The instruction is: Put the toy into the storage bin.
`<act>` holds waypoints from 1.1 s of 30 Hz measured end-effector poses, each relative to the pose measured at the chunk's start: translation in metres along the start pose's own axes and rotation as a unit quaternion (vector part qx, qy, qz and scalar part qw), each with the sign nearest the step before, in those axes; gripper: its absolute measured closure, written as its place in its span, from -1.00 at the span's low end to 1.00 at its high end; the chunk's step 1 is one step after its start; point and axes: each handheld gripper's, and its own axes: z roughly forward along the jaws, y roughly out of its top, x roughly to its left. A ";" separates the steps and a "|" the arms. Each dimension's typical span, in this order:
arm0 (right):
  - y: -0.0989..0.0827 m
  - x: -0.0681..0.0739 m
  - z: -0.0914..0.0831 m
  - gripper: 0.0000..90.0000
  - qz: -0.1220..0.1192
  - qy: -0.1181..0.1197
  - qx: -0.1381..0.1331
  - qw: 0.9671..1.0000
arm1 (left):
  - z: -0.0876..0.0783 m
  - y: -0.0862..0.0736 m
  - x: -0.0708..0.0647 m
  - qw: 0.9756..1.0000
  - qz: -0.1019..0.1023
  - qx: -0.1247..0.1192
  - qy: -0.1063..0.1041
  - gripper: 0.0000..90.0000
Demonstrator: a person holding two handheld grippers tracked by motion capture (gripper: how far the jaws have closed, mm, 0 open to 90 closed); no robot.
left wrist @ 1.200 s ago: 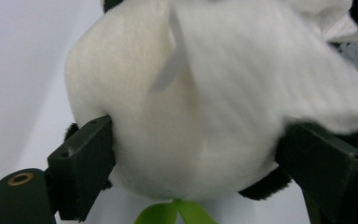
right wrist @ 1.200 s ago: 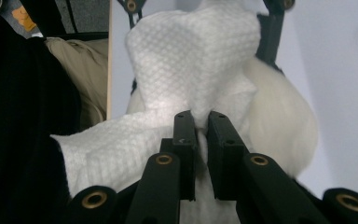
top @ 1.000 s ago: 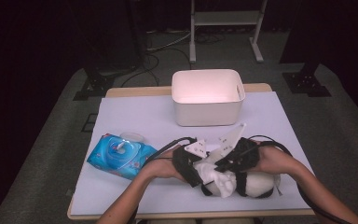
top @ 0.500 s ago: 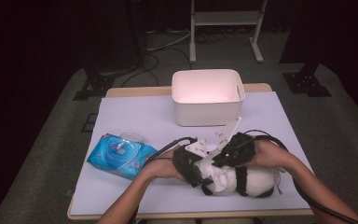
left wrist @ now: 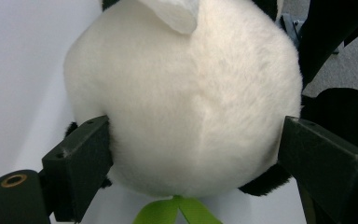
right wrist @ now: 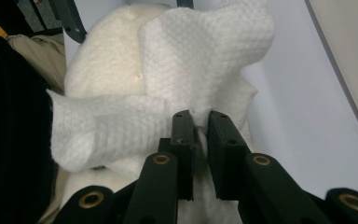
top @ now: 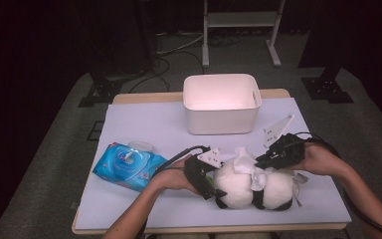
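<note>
A white and black plush toy (top: pixel 238 191) lies on its side near the table's front edge. My left gripper (top: pixel 206 181) is shut on its round white end (left wrist: pixel 186 107), one jaw pressing in on each side. A green tag (left wrist: pixel 177 212) hangs below. My right gripper (top: pixel 267 162) comes in from the right above the toy. It is shut on a crumpled white wipe (right wrist: pixel 200 60), pinched between its fingertips (right wrist: pixel 182 128), and the wipe (top: pixel 246 162) rests on the toy's fur (right wrist: pixel 107 51).
A white bin (top: pixel 221 102) stands at the back middle of the table (top: pixel 144 119); its wall (right wrist: pixel 349 56) is close on the right gripper's right. A blue pack of wipes (top: pixel 129 164), lid up, lies left of my left hand. Cables trail from both grippers.
My right gripper has moved to the right across the toy with the wipe in its jaws. The left gripper and the toy have stayed put.
</note>
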 end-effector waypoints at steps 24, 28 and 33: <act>0.036 0.033 0.027 0.83 -0.076 0.039 -0.002 0.996 | 0.005 0.015 0.001 1.000 0.001 0.000 -0.023 -0.68; 0.053 0.030 0.040 0.83 -0.084 0.047 -0.008 0.995 | 0.004 0.011 0.000 1.000 -0.003 -0.010 -0.023 -0.68; 0.062 0.031 0.048 0.83 -0.090 0.052 0.006 0.995 | 0.003 0.008 -0.001 1.000 -0.005 -0.012 -0.021 -0.68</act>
